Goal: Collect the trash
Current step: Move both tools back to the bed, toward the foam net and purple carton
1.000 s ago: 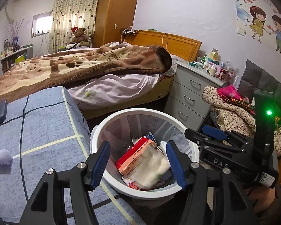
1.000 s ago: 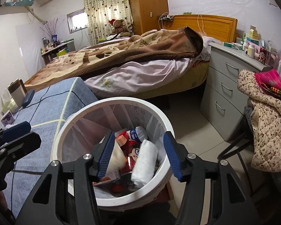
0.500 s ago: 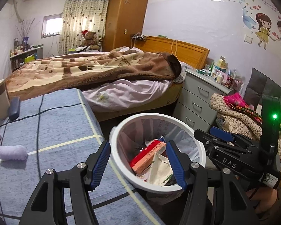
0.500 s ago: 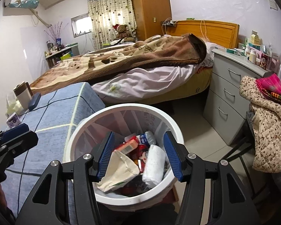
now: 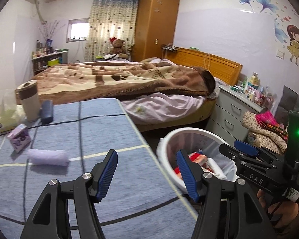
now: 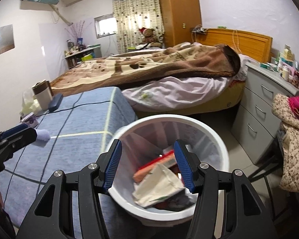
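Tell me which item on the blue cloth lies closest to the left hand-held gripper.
The rolled lilac towel; the small purple box, dark blue case and beige tumbler sit farther back.

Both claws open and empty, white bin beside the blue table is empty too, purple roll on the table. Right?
Not quite: the white bin is not empty. The right wrist view shows a crumpled white bag and an orange-red box inside. The rest holds: left claw and right claw open and empty, purple roll on the blue table.
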`<state>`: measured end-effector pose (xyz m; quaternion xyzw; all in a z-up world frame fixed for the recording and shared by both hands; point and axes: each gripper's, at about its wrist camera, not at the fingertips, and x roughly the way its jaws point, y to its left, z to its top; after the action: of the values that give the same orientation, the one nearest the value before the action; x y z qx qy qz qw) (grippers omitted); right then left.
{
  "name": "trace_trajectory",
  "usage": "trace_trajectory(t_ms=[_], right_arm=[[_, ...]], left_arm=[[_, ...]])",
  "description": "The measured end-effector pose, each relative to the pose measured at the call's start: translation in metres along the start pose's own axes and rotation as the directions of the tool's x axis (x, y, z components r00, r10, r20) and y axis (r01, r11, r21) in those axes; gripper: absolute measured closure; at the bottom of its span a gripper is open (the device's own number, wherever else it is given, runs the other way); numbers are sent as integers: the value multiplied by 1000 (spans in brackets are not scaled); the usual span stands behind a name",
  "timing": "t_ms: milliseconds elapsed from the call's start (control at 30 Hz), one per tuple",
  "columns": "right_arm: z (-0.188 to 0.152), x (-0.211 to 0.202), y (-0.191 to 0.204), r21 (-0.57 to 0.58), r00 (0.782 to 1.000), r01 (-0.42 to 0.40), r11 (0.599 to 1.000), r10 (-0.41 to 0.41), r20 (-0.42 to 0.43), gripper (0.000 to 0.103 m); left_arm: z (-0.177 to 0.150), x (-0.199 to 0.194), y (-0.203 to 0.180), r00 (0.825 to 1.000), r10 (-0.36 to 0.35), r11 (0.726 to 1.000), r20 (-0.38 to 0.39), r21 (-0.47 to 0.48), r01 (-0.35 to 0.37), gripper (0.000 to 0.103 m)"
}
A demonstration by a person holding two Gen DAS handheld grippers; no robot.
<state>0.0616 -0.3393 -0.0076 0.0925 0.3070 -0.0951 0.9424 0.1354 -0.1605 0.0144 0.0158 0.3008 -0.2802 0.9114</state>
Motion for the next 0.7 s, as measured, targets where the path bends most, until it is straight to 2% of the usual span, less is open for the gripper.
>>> trace_trajectory(t_ms=[267, 700], right_arm=[[3, 7, 40, -73, 997, -80, 994, 81, 7, 47], [4, 24, 111, -214, 977, -215, 953, 211, -41, 45]], left_arm=[[-1, -23, 47, 995, 99, 994, 20, -49, -98, 41], [-9, -53, 137, 969, 245, 958, 24, -157, -238, 41]])
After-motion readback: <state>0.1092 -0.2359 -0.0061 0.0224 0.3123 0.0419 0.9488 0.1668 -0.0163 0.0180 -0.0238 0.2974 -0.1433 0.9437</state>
